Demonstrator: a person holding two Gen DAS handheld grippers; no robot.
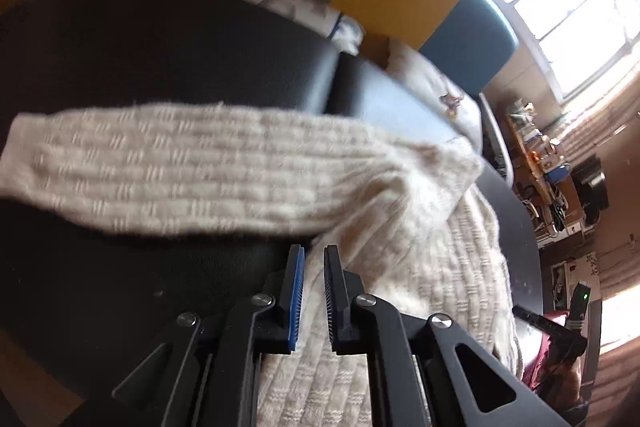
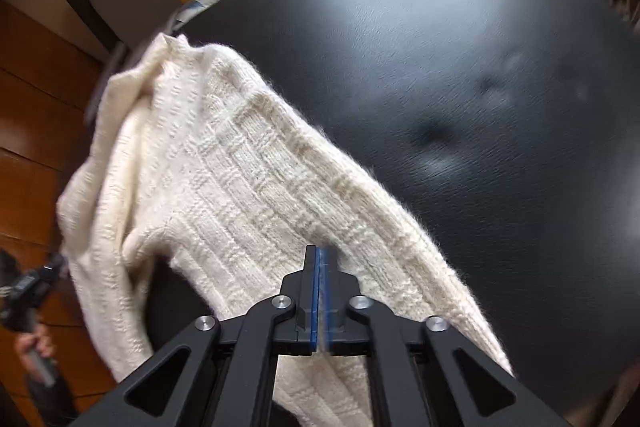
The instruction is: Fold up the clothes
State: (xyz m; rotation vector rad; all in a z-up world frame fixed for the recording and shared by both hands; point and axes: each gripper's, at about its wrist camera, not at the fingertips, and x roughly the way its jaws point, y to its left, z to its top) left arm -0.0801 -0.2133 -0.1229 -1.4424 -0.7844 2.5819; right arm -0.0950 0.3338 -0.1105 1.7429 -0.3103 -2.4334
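Right claw (image 2: 322,255) is clenched on the sweater (image 2: 224,187), pads pressed together with knit pinched at the tips, fabric fanning out ahead and to its left. Left claw (image 1: 314,259) stands parted, a clear gap between the pads, sweater body under and just ahead of it, nothing visibly gripped; the sleeve (image 1: 160,167) stretches across well ahead of the tips. The sweater lies partly on the black table (image 2: 480,87), its far-left part draping off the edge in the right view. Risks as I judge them: a single pinch on loose, stretchy knit means the weight hangs off one point, so the fabric can creep out of the pads or stretch; the overhanging part can drag the rest off the table since the top looks smooth and slick; the fuzzy yarn can snag on the ribbed blue pads; if the left claw closes where it hangs it may catch several layers and bunch the fold. Material: cream, thick, basket-weave and ribbed knit, hairy halo on the edges, soft and floppy, holds no crease. The table is a dark, leather-grained, rounded top with slight sheen.
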